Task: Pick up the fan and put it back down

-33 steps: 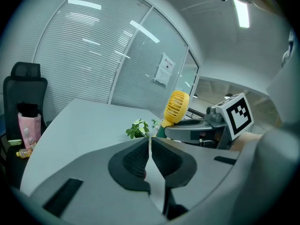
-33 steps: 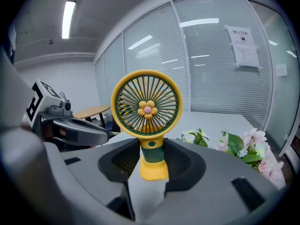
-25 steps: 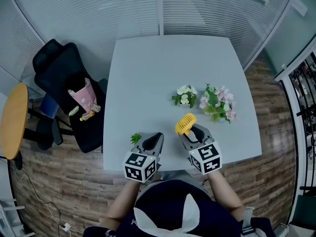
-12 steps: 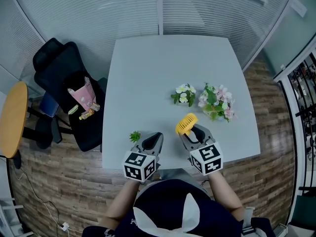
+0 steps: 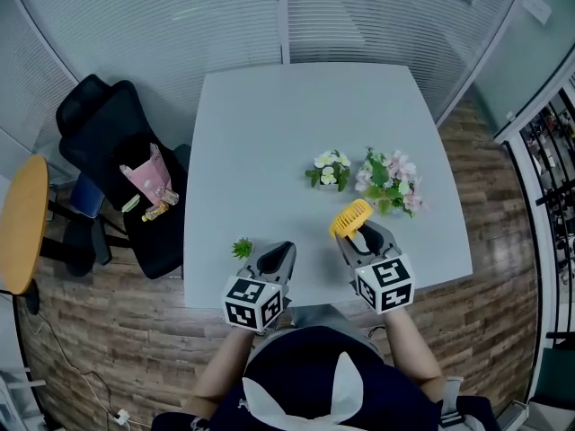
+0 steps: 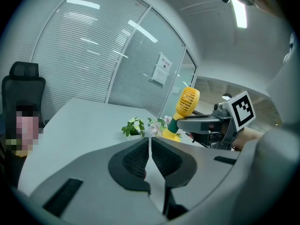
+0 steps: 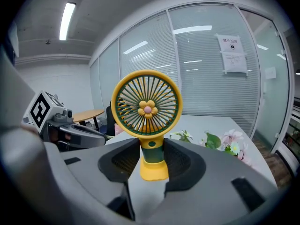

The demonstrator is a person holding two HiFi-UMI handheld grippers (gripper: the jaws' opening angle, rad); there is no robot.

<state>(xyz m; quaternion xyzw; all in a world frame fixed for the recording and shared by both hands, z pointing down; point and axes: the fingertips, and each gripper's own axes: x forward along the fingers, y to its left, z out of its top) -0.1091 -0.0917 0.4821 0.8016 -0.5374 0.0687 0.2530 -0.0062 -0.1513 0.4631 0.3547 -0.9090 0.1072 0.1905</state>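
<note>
In the head view, a pale grey table [image 5: 269, 124] fills the middle. The right gripper [image 5: 362, 234] is over its near right part with a small yellow fan [image 5: 350, 217] at its tips. Just beyond the fan lie a small white flower bunch [image 5: 329, 171] and, to its right, a larger pink bouquet [image 5: 389, 183]. The left gripper [image 5: 278, 256] sits over the near edge, with a green sprig [image 5: 242, 248] just to its left. A black office chair [image 5: 103, 137] stands to the left of the table.

In the left gripper view, that gripper's two dark pads meet with nothing between them. To the right, the fan [image 6: 187, 101] stands upright in the other tool; whether its base clears the tabletop cannot be told.

In the right gripper view, the jaws stand partly apart, pressed on either side of the fan's green and yellow handle [image 7: 151, 156]. The round grille faces the camera.
</note>
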